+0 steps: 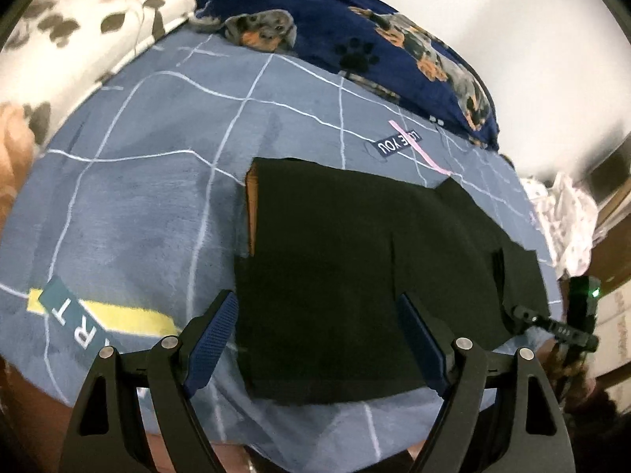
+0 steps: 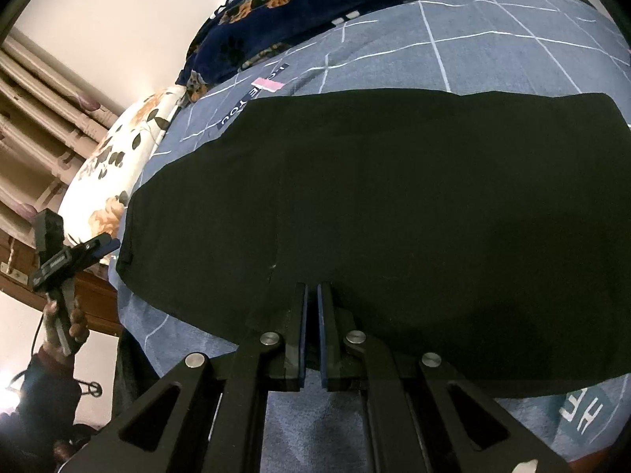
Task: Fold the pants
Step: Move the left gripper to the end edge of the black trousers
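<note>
Black pants [image 1: 355, 268] lie flat on a blue blanket [image 1: 138, 197] with white grid lines. My left gripper [image 1: 315, 307] is open just above the bed, its blue pads to either side of the pants' near left end, touching nothing. In the right wrist view the pants [image 2: 394, 197] spread wide across the bed. My right gripper [image 2: 312, 287] is shut, its tips at the pants' near edge with the cloth pinched. From the left wrist view the right gripper [image 1: 516, 313] shows at the pants' right edge. The left gripper [image 2: 106, 245], in a hand [image 2: 75, 323], shows off the pants' left end.
A navy dog-print blanket [image 1: 355, 39] is bunched along the far side of the bed. A white floral pillow [image 2: 114, 165] lies at one end. Pale crumpled cloth [image 1: 568, 216] sits beyond the bed's right side. Curtains [image 2: 39, 118] and a wooden bed frame [image 2: 94, 303] are nearby.
</note>
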Demonstrator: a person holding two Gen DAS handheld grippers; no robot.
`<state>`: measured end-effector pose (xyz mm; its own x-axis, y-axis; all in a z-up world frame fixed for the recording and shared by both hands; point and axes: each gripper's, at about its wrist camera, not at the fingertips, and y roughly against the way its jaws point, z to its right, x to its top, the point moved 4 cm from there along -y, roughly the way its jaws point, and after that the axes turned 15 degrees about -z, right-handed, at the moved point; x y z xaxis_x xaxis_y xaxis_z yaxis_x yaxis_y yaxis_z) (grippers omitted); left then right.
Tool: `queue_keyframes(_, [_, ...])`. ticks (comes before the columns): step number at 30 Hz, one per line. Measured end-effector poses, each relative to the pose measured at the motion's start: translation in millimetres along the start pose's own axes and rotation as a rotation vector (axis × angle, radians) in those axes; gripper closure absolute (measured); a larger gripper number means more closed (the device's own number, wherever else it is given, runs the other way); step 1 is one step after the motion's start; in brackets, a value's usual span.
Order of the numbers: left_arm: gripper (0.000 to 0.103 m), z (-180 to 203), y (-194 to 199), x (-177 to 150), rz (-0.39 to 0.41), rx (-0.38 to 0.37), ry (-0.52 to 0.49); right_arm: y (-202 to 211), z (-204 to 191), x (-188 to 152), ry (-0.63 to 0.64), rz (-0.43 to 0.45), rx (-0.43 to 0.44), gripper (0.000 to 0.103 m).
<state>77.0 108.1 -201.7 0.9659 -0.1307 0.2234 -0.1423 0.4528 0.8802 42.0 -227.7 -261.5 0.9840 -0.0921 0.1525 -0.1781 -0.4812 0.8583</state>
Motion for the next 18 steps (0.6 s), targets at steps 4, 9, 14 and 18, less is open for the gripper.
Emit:
queue_keyframes(4, [0.021,-4.3,-7.1,8.4,-0.02,-0.1,-0.042,-0.8,1.0,-0.7,-0.009,0.005,0.009,0.099])
queue_keyframes(9, [0.021,-2.1,-25.4,23.8,-0.076,0.0,-0.103,-1.7,2.1,-1.0,-0.028,0.009,0.023,0.099])
queue_keyframes(14, [0.021,-5.7,-40.5,29.2,-0.133,-0.047,-0.141,-1.4,1.2,-1.0,-0.034,0.012,0.02,0.099])
queue_keyframes(18, [0.021,3.6,-46.0,36.1,-0.215,-0.206,-0.15,-2.2,2.2,-0.1,-0.049,0.015,0.034,0.099])
